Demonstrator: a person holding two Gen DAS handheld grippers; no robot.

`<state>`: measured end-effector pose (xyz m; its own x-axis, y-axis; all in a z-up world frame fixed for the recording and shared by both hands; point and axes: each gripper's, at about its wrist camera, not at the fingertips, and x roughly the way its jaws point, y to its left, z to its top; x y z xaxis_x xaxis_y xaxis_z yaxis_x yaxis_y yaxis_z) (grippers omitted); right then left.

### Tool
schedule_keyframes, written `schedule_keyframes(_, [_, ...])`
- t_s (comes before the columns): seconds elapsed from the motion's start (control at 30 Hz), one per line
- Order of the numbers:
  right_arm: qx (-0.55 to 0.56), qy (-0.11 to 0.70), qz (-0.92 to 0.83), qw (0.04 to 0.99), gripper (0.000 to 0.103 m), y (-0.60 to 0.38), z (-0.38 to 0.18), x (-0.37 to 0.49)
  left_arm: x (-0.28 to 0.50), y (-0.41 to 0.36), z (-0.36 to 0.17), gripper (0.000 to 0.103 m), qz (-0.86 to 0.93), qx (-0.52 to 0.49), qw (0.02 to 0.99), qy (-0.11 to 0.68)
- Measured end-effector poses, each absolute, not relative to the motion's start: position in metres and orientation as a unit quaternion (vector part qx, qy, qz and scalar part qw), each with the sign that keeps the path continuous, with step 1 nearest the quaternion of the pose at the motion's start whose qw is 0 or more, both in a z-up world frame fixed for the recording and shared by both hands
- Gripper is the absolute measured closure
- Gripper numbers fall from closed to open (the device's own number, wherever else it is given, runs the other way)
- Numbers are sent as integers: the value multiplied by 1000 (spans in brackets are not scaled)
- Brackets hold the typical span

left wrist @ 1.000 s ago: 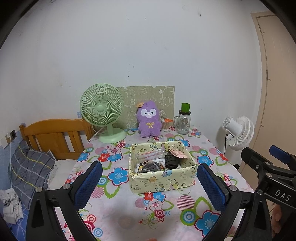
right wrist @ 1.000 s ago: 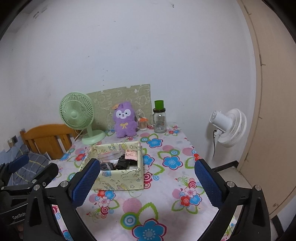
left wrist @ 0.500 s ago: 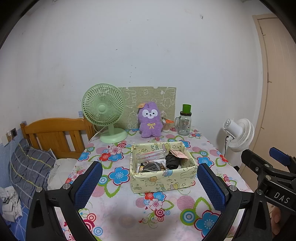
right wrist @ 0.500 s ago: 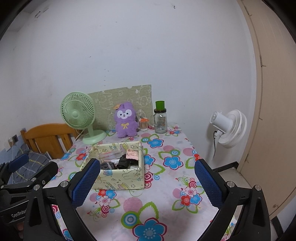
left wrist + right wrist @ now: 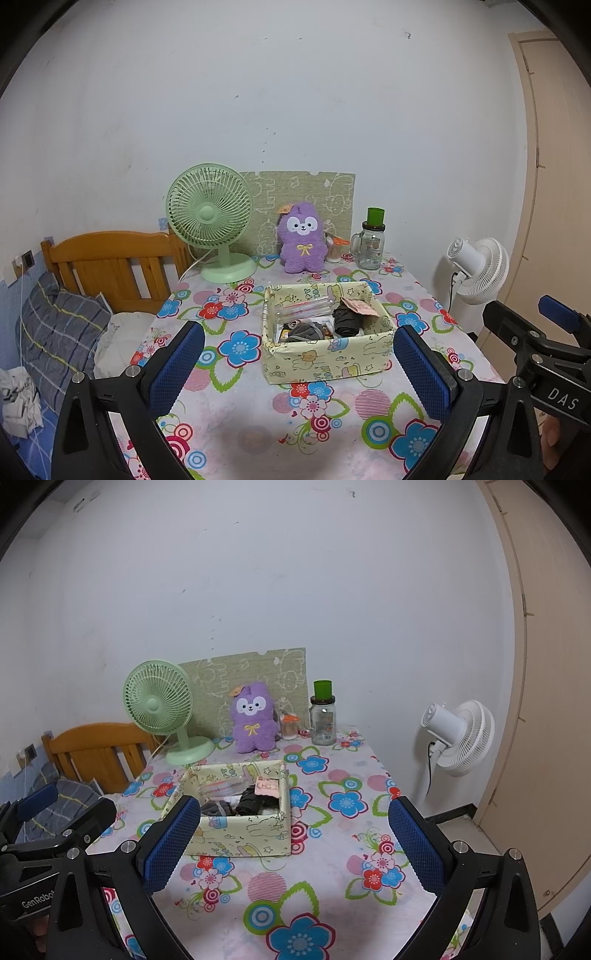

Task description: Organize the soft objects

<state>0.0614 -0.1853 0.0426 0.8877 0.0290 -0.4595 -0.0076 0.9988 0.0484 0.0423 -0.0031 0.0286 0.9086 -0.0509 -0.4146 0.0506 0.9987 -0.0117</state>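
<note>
A pale yellow fabric box [image 5: 325, 360] [image 5: 240, 840] stands in the middle of the flowered table. It holds dark rolled cloths [image 5: 345, 320] [image 5: 248, 802], a grey cloth [image 5: 306, 329], a clear plastic packet [image 5: 304, 306] and a pink tag [image 5: 266, 786]. A purple plush toy [image 5: 303, 242] [image 5: 254, 718] sits upright at the back of the table. My left gripper [image 5: 299, 373] is open and empty, held in front of the box. My right gripper [image 5: 295, 845] is open and empty, to the right of the box.
A green desk fan [image 5: 210, 221] [image 5: 160, 703] stands back left, a glass jar with a green lid [image 5: 370, 240] [image 5: 323, 714] back right, a patterned board [image 5: 332, 195] behind. A wooden bed headboard [image 5: 110, 258] is left of the table. A white floor fan [image 5: 476, 269] [image 5: 458, 734] stands right.
Both grippers have shifted only slightly; the view has risen a little. Both stay open and empty.
</note>
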Motion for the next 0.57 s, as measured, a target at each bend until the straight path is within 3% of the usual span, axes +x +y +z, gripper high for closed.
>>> schedule_keyframes(0.57, [23, 237, 12, 971, 0, -183, 41, 64, 43, -2, 28, 0, -23, -5, 977, 212])
